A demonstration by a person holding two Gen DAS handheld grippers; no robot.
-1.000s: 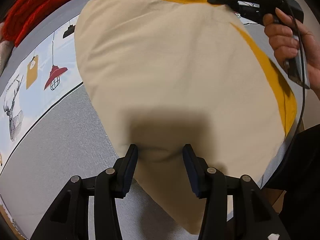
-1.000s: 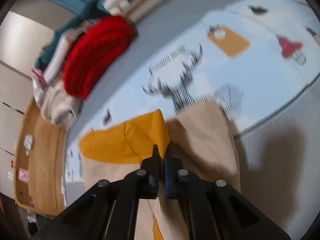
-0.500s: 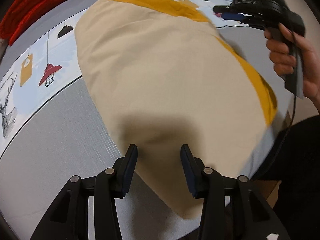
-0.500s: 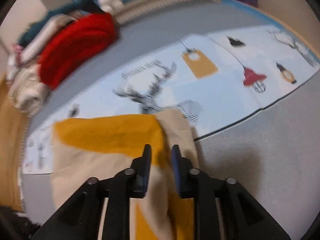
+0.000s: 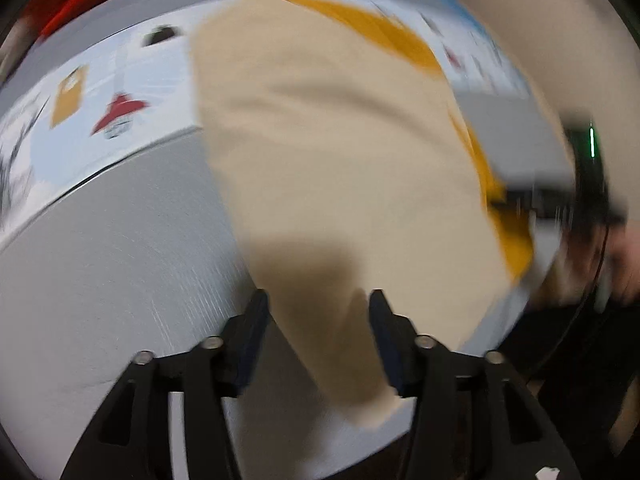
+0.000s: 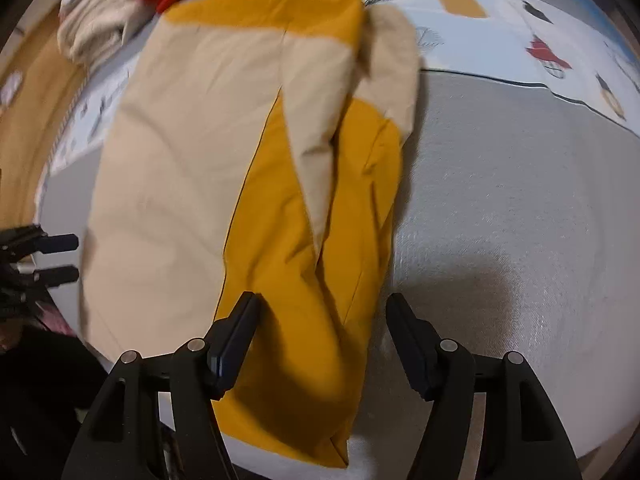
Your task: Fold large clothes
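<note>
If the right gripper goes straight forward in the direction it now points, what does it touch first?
Most likely the mustard-yellow fabric panel of the beige and yellow garment. The right gripper is open, and this panel lies between and ahead of its fingers on the grey bed cover. Its height above the cloth is unclear.

Matt woven cloth garment [image 6: 192, 152], grey textured fabric mat [image 6: 500, 208]

No word, number or brand is showing legibly in either view. A line of dark lettering is running along the printed sheet [image 6: 500, 32] near the top of the right wrist view, above a deer drawing, but it is too blurred to read.
</note>
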